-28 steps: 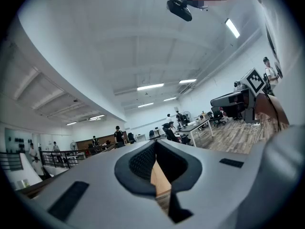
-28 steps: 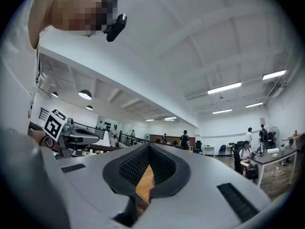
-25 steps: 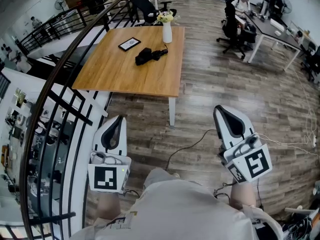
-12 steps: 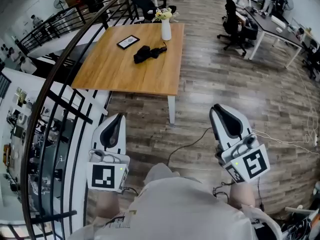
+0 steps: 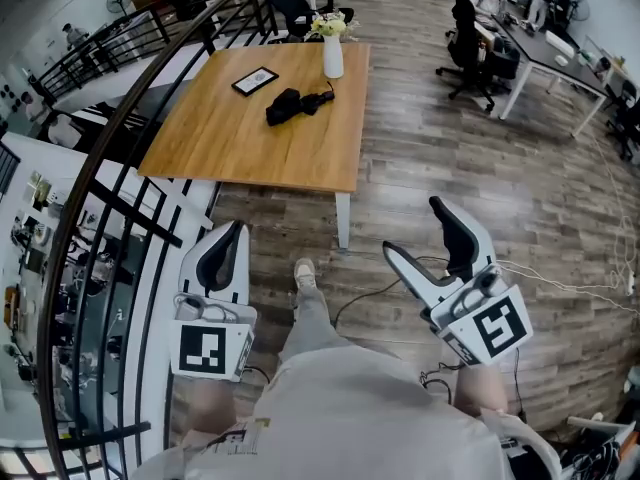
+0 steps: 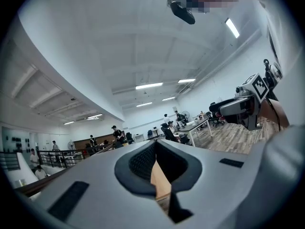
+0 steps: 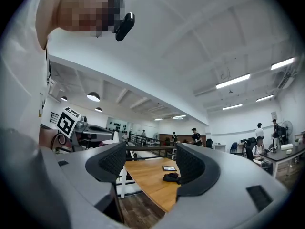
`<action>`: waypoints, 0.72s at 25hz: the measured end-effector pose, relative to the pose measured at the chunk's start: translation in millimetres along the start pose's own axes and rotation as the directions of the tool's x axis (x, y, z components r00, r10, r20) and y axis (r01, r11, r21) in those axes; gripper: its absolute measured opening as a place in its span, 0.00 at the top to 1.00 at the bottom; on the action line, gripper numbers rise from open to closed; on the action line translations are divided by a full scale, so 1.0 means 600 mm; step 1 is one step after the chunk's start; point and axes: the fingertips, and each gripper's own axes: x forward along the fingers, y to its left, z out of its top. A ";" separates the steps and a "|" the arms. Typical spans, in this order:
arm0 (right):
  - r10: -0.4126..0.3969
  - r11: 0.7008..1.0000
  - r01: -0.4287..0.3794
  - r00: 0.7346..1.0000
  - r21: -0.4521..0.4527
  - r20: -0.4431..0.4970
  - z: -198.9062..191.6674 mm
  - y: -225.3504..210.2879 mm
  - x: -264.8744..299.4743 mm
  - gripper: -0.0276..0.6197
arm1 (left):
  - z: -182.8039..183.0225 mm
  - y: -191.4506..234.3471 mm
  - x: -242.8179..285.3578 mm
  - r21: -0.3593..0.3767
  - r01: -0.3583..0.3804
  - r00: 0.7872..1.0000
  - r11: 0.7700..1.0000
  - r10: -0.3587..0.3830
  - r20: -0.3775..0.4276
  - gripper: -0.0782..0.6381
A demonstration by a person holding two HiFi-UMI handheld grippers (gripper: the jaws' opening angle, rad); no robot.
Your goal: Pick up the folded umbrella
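The folded black umbrella [image 5: 290, 105] lies on the wooden table [image 5: 230, 148], well ahead of both grippers. Seen from the right gripper view, the umbrella [image 7: 170, 177] sits far off on the table top [image 7: 147, 175], framed between the jaws. My right gripper [image 5: 422, 240] is over the wood floor with its jaws opening wide and nothing between them. My left gripper [image 5: 222, 255] is shut and empty, near the railing. In the left gripper view its pads [image 6: 138, 163] meet, with only a sliver of table showing past them.
A white vase of flowers [image 5: 333, 53] and a dark flat tablet [image 5: 256, 81] share the table. A black curved railing [image 5: 120, 178] runs along the left. Office desks and chairs [image 5: 475, 48] stand at the back right. A cable [image 5: 375, 293] trails over the floor by the person's shoe [image 5: 303, 272].
The right gripper's jaws have gone from shut to wide open. Both grippers sank slightly. The person's shoe has come into view between them.
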 end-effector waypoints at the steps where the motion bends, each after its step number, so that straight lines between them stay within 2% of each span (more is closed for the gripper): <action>1: 0.003 1.000 -0.003 1.000 -0.005 -0.007 -0.004 0.000 0.008 0.43 | -0.003 0.005 0.006 -0.001 0.001 1.000 1.000 -0.001 0.004 0.87; 7: 0.005 1.000 -0.005 1.000 -0.018 -0.028 -0.023 -0.026 0.079 0.43 | -0.027 0.053 0.066 -0.021 0.007 1.000 1.000 -0.007 0.021 0.87; 14: 0.001 1.000 -0.003 0.997 -0.031 -0.074 -0.043 -0.087 0.200 0.43 | -0.045 0.123 0.190 -0.011 0.068 0.997 0.998 -0.067 0.030 0.87; 18: -0.005 1.000 0.006 0.995 0.003 -0.099 -0.065 -0.131 0.285 0.43 | -0.068 0.174 0.268 -0.021 0.095 0.995 0.995 -0.095 0.016 0.87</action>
